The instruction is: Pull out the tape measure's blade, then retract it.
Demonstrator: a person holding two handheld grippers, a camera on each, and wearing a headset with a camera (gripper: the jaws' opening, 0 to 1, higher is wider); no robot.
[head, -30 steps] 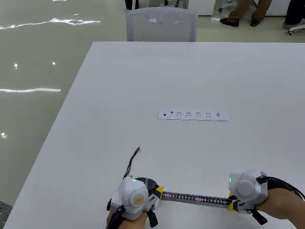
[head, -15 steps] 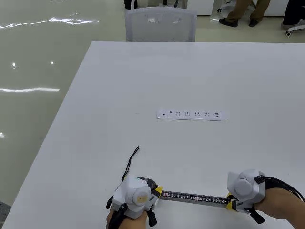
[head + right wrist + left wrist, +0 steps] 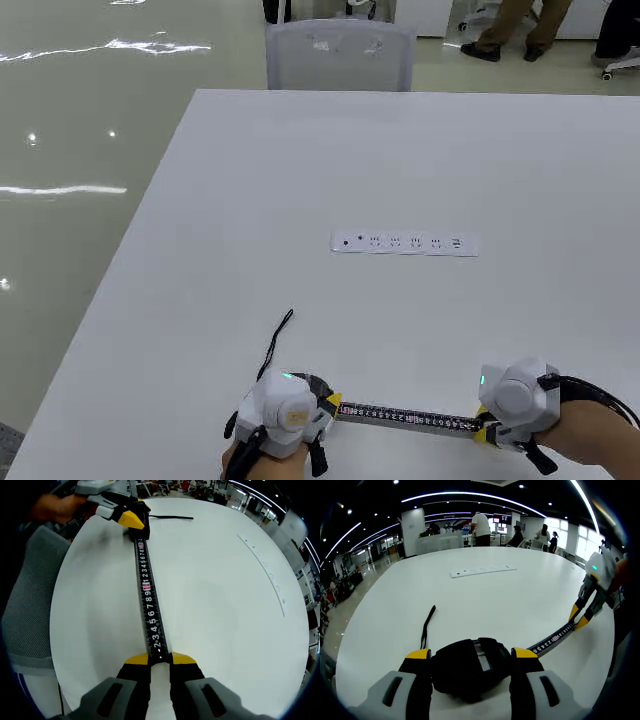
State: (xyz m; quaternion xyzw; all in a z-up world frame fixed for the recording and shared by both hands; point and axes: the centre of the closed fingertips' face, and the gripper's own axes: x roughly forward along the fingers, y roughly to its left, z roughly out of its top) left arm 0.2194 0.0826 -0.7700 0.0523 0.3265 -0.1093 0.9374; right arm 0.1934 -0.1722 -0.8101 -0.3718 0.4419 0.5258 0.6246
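The left gripper (image 3: 325, 408) sits at 7 o'clock in the head view. Its jaws point toward 3 o'clock and are clamped on either side of the tape measure (image 3: 470, 667). The right gripper (image 3: 484, 425) sits at 5 o'clock, with its jaws pointing toward 9 o'clock and pinched together on the tip of the blade (image 3: 150, 615). The two grippers face each other, well apart. The right forearm (image 3: 595, 435) runs off toward 4 o'clock.

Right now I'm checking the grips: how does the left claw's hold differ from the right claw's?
The left claw stands wide, clamped around the black tape measure case; the right claw is pinched nearly closed on the end of the blade. The left claw grips a bulky body, the right claw a thin flat strip. Both have yellow tips and sit low over the table.
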